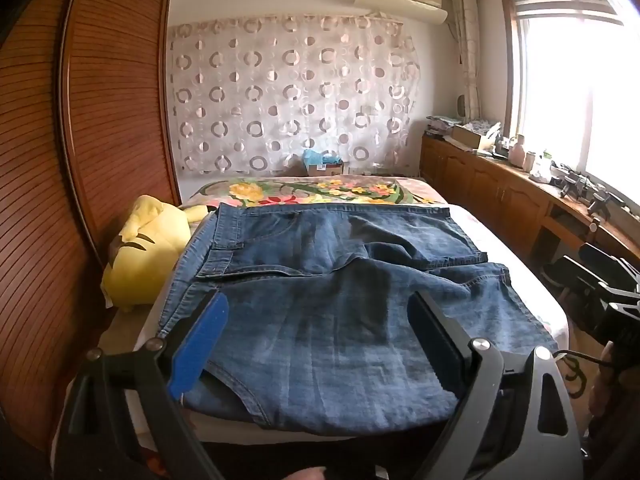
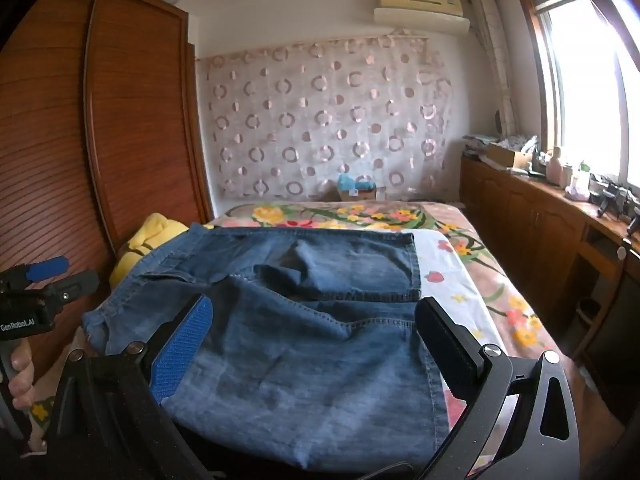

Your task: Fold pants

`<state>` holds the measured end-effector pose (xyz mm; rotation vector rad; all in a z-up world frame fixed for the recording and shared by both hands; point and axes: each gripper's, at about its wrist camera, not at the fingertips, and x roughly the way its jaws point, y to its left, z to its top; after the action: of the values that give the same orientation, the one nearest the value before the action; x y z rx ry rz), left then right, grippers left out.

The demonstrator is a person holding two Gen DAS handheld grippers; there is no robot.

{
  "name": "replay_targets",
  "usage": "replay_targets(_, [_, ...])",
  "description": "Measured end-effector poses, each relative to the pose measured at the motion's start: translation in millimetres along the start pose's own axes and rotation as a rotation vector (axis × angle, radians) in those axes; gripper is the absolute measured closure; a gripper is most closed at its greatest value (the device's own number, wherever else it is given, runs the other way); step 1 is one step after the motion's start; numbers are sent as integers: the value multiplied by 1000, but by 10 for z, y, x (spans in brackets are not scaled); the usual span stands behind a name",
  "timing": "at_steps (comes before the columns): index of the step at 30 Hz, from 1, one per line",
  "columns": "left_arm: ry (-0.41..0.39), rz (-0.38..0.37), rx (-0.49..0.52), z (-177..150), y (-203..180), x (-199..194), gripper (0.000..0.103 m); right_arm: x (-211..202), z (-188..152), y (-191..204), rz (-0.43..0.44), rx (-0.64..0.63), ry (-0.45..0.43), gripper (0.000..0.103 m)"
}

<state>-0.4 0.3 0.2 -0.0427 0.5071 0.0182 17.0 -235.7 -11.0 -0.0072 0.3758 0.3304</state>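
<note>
On the white-sheeted bed (image 1: 532, 240), the folded blue denim pants (image 1: 320, 300) lie flat, a yellow plush toy (image 1: 140, 248) at nine o'clock. Left tongs (image 1: 320, 336) and right tongs (image 2: 316, 344) hover released above the pants, grasping nothing.

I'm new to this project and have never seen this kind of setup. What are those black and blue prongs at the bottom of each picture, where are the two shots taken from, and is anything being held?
There is no robot here. A person holds a handheld two-finger gripper in each hand, and a wide-angle camera on each looks forward along its fingers. One picture comes from the left gripper, the other from the right gripper. The prongs are their fingers, one padded blue, one black.

On the bed lie blue jeans, already folded over at least once, with a yellow plush toy at their left.

Both grippers are open above the denim and hold nothing.
</note>
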Motion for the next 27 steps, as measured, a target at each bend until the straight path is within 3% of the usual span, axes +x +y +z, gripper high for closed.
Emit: replay_targets(27, [-2, 2, 3, -1, -4, -1, 11, -4, 0, -50, -2, 3, -3, 0])
